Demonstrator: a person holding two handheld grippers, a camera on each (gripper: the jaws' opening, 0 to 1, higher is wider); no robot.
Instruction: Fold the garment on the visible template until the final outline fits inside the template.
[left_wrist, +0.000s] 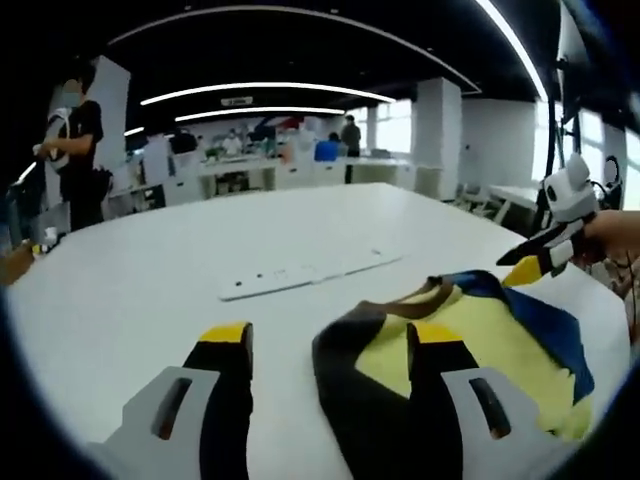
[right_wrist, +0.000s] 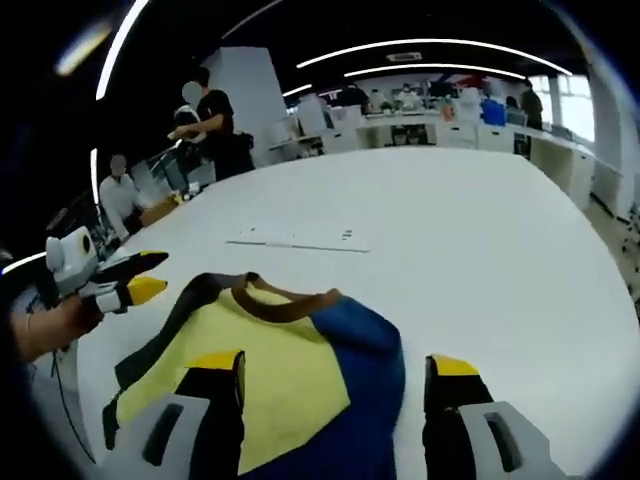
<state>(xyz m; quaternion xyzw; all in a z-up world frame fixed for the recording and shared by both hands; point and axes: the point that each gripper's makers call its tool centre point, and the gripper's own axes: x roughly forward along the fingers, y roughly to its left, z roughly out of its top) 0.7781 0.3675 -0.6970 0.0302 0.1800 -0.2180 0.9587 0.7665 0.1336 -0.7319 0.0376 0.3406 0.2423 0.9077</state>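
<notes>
I see the garment (left_wrist: 470, 350), yellow in the middle with blue and black panels and a brown collar, lying flat on the white bench (left_wrist: 200, 270) close to its near edge. In the left gripper view my left gripper (left_wrist: 335, 345) is spread wide and holds nothing: one of its fingers (left_wrist: 232, 385) is over bare bench beside the cloth, the other lies over the garment's black side panel. Whether that one touches the fabric I cannot tell. The right gripper (left_wrist: 545, 258) comes in at the far corner of the garment, yellow tips near the blue edge.

In the right gripper view my right gripper (right_wrist: 335, 385) is likewise released, its fingers (right_wrist: 222, 390) straddling the yellow and blue part of the garment (right_wrist: 290, 370). A flat white strip (right_wrist: 300, 240) lies further out toward the middle of the bench (right_wrist: 470, 250).
</notes>
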